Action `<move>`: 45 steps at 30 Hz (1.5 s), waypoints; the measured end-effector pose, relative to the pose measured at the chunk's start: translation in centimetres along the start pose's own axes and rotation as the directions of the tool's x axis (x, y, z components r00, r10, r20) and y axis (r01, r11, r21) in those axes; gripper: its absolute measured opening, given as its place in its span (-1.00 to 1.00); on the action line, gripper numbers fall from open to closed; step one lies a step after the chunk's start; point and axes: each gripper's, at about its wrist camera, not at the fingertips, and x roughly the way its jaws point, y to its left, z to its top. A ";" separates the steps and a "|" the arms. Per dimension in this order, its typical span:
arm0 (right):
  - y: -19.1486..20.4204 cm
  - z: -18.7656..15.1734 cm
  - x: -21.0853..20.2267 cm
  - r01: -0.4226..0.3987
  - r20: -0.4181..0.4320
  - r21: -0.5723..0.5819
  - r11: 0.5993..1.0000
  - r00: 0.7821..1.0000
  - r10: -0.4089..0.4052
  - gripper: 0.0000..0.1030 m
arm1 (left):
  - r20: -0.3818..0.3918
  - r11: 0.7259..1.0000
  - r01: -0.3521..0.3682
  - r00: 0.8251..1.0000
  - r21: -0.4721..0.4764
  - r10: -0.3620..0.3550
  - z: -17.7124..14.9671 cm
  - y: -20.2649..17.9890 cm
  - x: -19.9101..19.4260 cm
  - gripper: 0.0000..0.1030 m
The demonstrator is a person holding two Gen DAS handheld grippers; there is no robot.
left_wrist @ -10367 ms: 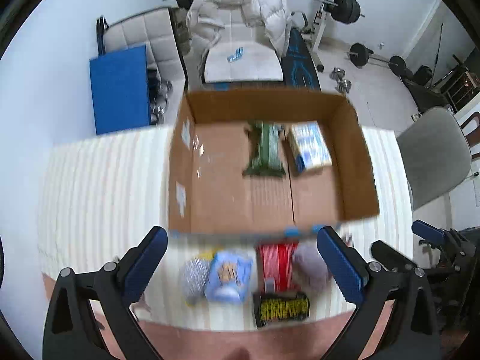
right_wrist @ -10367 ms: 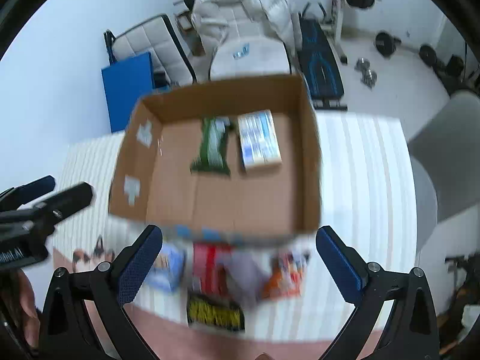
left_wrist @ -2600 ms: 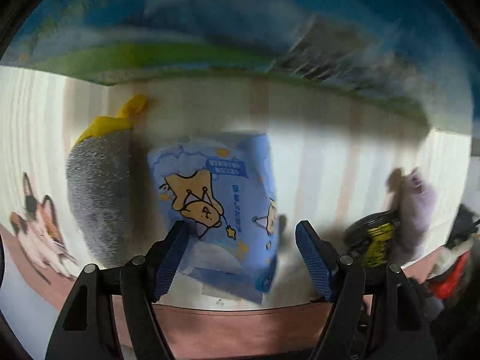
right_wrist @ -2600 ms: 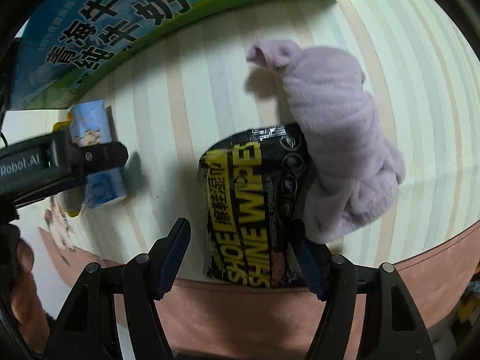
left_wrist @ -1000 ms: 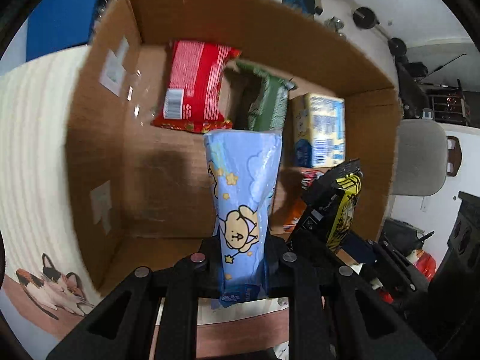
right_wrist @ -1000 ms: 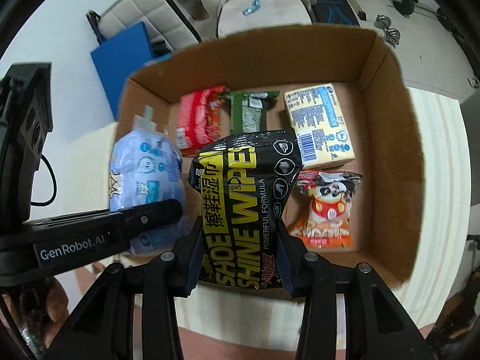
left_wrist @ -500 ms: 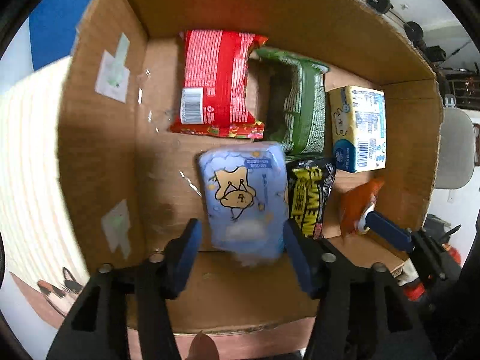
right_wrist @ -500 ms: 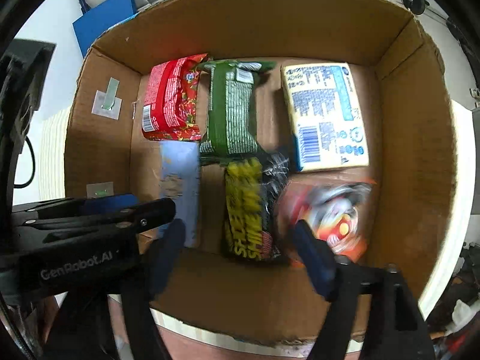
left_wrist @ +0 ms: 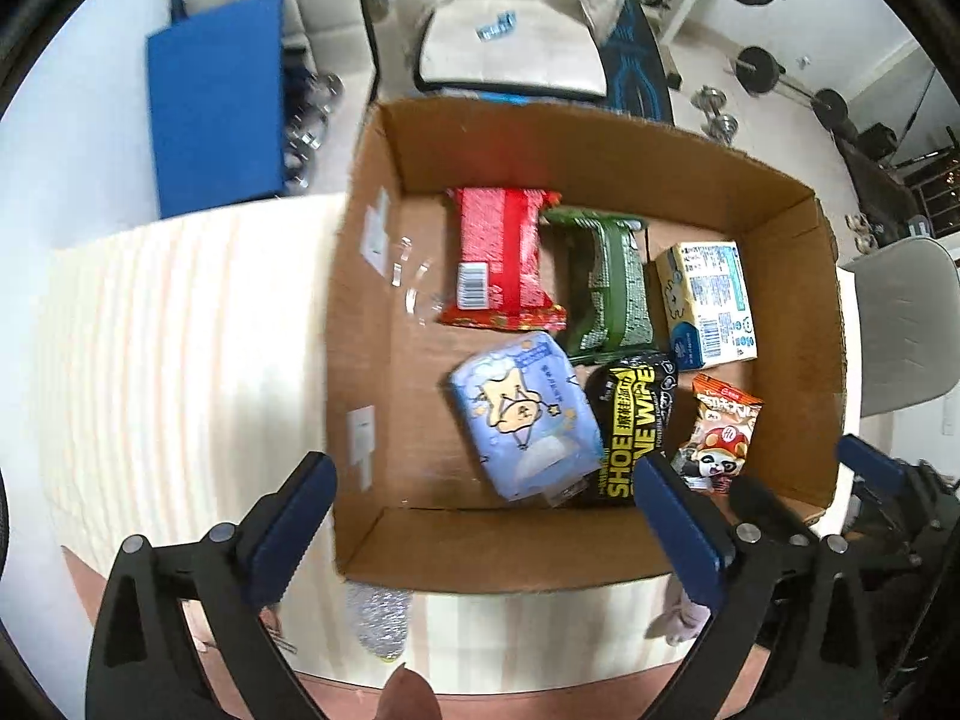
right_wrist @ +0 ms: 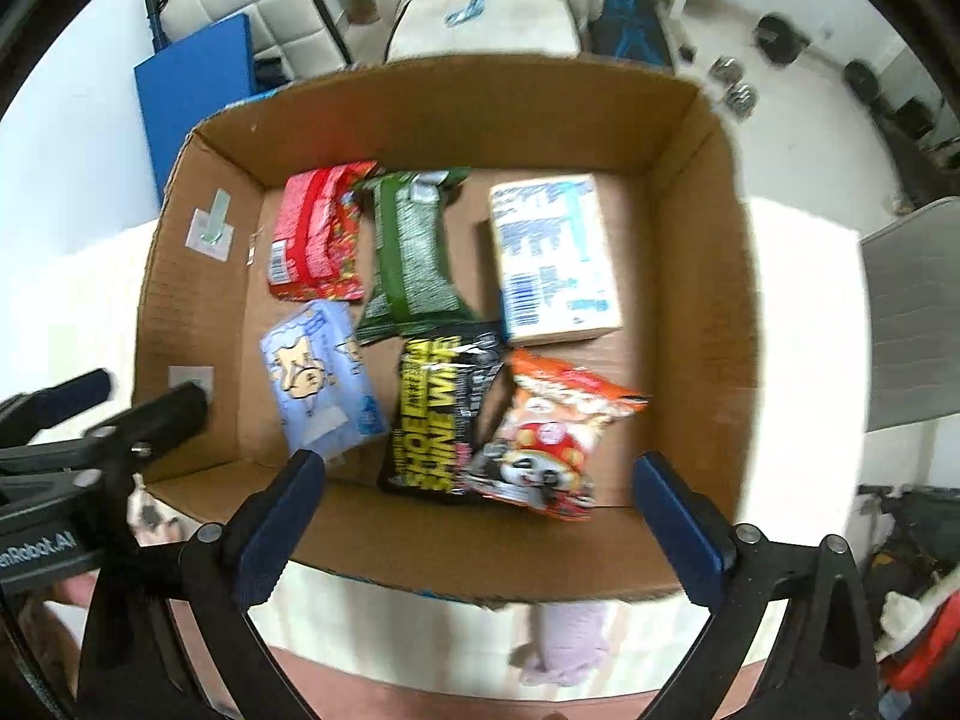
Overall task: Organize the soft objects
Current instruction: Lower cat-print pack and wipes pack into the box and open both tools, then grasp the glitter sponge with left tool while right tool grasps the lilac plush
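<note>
Gym gear and a white padded chair (left_wrist: 510,30) fill the background, and up front the striped worktop (left_wrist: 180,330) carries a big open cardboard box (left_wrist: 600,138). Inside it, far row: red packet (left_wrist: 501,258), green pack (left_wrist: 612,288), pale tissue box (left_wrist: 708,306). Near row: blue bear pack (left_wrist: 525,423), black shoe-wipe pack (left_wrist: 630,432) touching it, panda snack bag (left_wrist: 720,438) at the right. Left tool (left_wrist: 480,522) spread wide, holding nothing; right tool (right_wrist: 480,516) just as wide and empty. On the worktop in front of the box lie a grey scrubber (left_wrist: 378,618) and a lilac plush (right_wrist: 564,642).
</note>
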 end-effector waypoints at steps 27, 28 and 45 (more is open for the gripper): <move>-0.8 -10.1 -15.2 0.024 0.340 0.058 0.998 0.939 -0.043 1.00 | 0.337 0.998 -0.055 0.940 -0.012 0.055 -9.8 -1.6 -11.6 0.97; -1.0 -10.5 -15.3 0.013 0.344 0.059 0.998 0.938 -0.033 1.00 | 0.338 0.998 -0.057 0.939 -0.015 0.059 -10.0 -1.5 -11.6 0.97; -8.1 -17.2 1.8 -0.006 -0.055 0.180 0.984 0.998 0.016 1.00 | -0.124 0.989 -0.111 0.987 -0.099 0.098 -13.9 6.4 8.4 0.97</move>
